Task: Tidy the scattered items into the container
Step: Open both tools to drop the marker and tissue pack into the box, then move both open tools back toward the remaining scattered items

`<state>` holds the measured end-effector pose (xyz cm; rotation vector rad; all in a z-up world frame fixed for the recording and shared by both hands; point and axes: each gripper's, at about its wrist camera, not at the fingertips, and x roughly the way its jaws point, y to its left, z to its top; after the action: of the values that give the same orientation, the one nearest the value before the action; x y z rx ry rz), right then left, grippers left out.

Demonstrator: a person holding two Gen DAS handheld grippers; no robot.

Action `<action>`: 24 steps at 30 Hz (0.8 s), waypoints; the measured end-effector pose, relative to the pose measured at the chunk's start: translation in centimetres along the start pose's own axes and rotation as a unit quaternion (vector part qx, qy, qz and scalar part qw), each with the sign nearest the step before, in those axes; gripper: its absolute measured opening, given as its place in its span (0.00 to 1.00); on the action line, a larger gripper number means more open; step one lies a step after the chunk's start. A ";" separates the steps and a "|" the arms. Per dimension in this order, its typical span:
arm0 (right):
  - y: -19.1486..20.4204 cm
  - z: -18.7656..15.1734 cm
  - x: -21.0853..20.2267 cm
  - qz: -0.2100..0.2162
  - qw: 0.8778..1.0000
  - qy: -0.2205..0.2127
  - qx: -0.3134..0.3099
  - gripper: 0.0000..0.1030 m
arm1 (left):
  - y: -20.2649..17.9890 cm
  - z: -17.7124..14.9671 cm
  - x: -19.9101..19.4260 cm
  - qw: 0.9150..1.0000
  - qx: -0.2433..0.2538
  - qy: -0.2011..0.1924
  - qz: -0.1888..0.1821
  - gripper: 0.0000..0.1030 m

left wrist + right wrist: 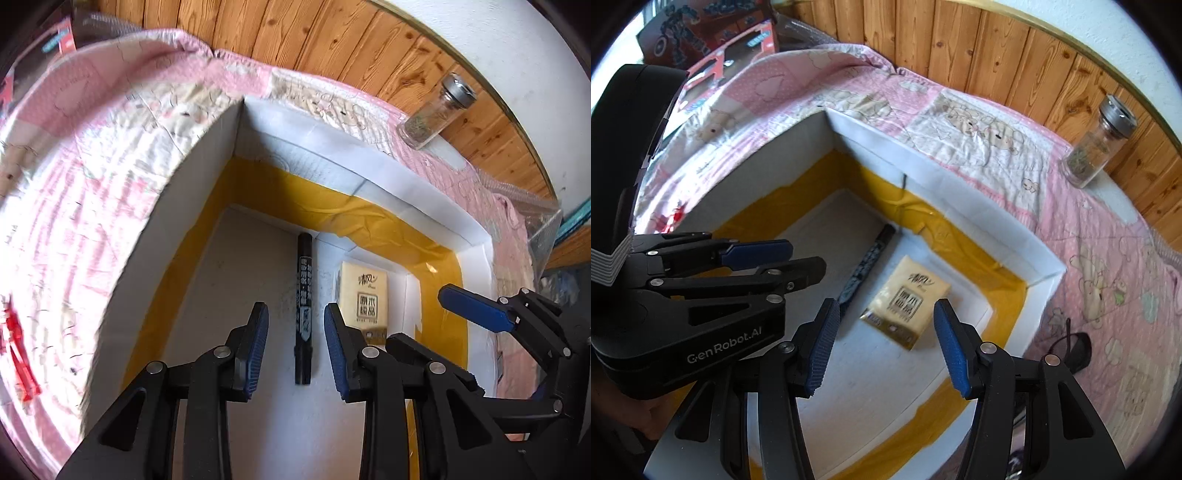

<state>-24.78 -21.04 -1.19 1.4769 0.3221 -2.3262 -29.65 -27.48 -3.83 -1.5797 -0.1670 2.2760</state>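
Both claws empty, jaws apart, over the box point(945, 166): left claw point(295, 343), right claw point(882, 347). Marker point(303, 306) and tissue pack point(905, 299) already inside. Best lifted straight out, clear of walls. Jar point(1097, 147) at two o'clock, on quilt point(997, 147), upright; worth gripping low.

"GenRobot.AI" stands in white on the left hand-held gripper point(753, 258) body. Tissue pack point(907, 306) carries Chinese characters; marker point(303, 310) print illegible.
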 end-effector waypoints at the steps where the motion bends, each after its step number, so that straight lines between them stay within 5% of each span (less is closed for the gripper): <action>1: 0.2 -0.3 -0.3 0.001 1.000 -0.002 0.000 0.56 | -0.1 -0.3 -0.4 1.000 0.004 -0.002 0.000 0.32; 24: 2.4 -8.4 -7.7 0.045 0.997 -0.047 0.034 0.56 | -3.9 -8.0 -7.9 0.998 0.047 -0.042 0.023 0.32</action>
<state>-13.87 -18.64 2.16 1.3769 0.1508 -2.3466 -18.95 -27.53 1.40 -1.4555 -0.0450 2.3511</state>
